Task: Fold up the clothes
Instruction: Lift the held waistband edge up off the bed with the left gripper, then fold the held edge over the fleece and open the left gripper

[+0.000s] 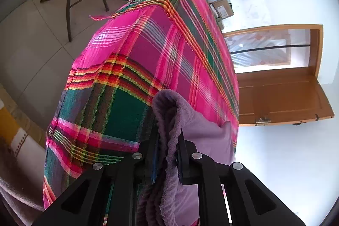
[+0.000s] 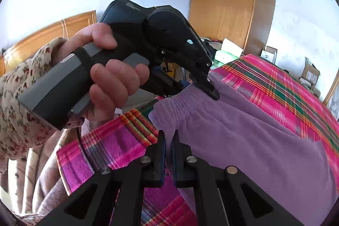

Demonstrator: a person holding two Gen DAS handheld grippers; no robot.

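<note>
My left hand-held gripper (image 1: 167,154) pinches the ribbed waistband of soft purple fleece trousers (image 2: 254,141), which lie spread over the pink-and-green plaid bedspread (image 1: 148,52). My right hand-held gripper (image 2: 168,141) clamps the same gathered edge nearby.

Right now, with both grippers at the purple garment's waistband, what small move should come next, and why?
Probably lift both together. The left gripper and right gripper each pinch the purple garment at its gathered waistband, while the rest lies on the plaid cover.
</note>
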